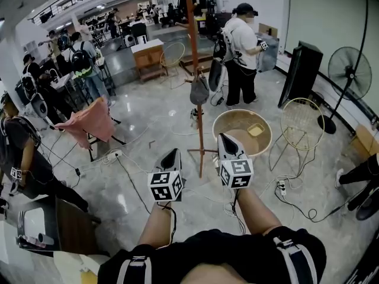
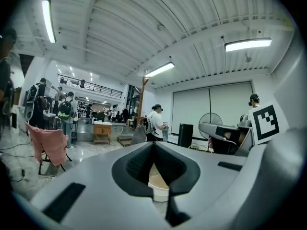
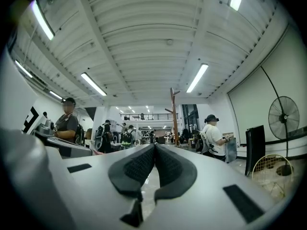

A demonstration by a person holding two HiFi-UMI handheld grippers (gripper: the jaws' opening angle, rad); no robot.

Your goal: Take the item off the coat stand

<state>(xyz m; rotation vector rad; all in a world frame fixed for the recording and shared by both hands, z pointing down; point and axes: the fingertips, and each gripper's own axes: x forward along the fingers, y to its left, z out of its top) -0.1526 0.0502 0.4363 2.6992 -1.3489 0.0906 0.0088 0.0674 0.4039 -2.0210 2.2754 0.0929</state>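
A tall brown coat stand [image 1: 196, 70] rises from the marble floor straight ahead. A grey item [image 1: 199, 91] hangs on it about halfway up the pole. My left gripper [image 1: 172, 153] and my right gripper [image 1: 223, 137] are both held low in front of me, short of the stand's base and to either side of it. Both are shut with nothing between their pads. In the left gripper view the stand [image 2: 141, 107] shows far off above the closed left gripper [image 2: 153, 145]. In the right gripper view the stand [image 3: 172, 114] is above the closed right gripper [image 3: 154, 147].
A round wicker basket [image 1: 241, 132] sits just right of the stand's base, with a wire chair [image 1: 302, 123] beyond it. Cables and power strips [image 1: 281, 188] lie on the floor. A person in a white shirt [image 1: 240, 52] stands behind the stand. A pink cloth [image 1: 92, 120] drapes over a chair at the left.
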